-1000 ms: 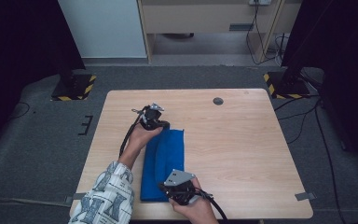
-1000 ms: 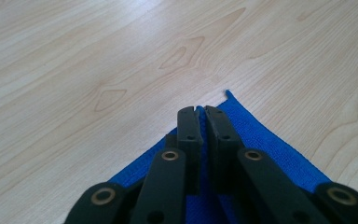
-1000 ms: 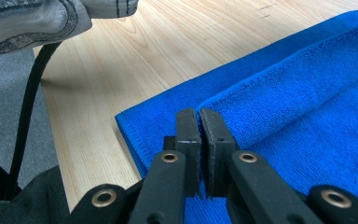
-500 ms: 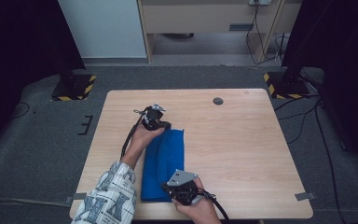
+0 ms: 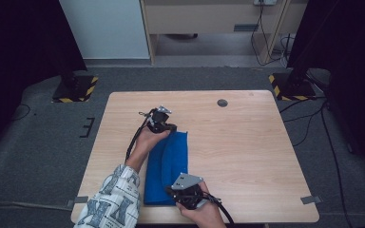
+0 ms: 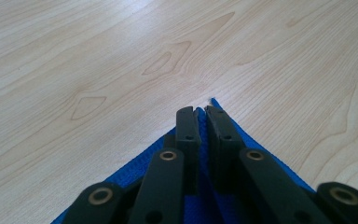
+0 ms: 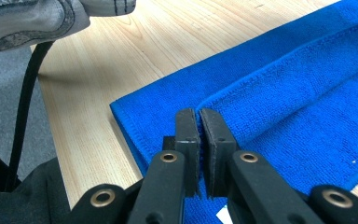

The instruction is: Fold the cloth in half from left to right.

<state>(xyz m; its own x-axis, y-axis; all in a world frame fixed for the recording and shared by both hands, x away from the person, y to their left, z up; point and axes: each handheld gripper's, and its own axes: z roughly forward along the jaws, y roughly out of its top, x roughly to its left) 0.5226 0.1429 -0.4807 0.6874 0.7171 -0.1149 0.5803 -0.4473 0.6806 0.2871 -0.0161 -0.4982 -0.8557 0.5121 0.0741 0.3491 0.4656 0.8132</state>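
A blue towel (image 5: 168, 161) lies folded lengthwise on the wooden table (image 5: 247, 142), left of the middle. My left gripper (image 5: 168, 128) rests at the towel's far end. In the left gripper view the left gripper (image 6: 201, 112) is shut on a corner of the towel (image 6: 261, 154), whose tip pokes out past the jaws. My right gripper (image 5: 171, 191) sits at the towel's near end by the table's front edge. In the right gripper view the right gripper (image 7: 198, 114) is shut on a raised fold of the towel (image 7: 298, 93).
A dark round grommet (image 5: 222, 102) sits in the table near its far edge. A patterned sleeve (image 5: 114, 199) crosses the table's front left; the sleeve (image 7: 37, 18) and a black cable (image 7: 25, 107) hang beyond the table's edge. Bare wood lies right of the towel.
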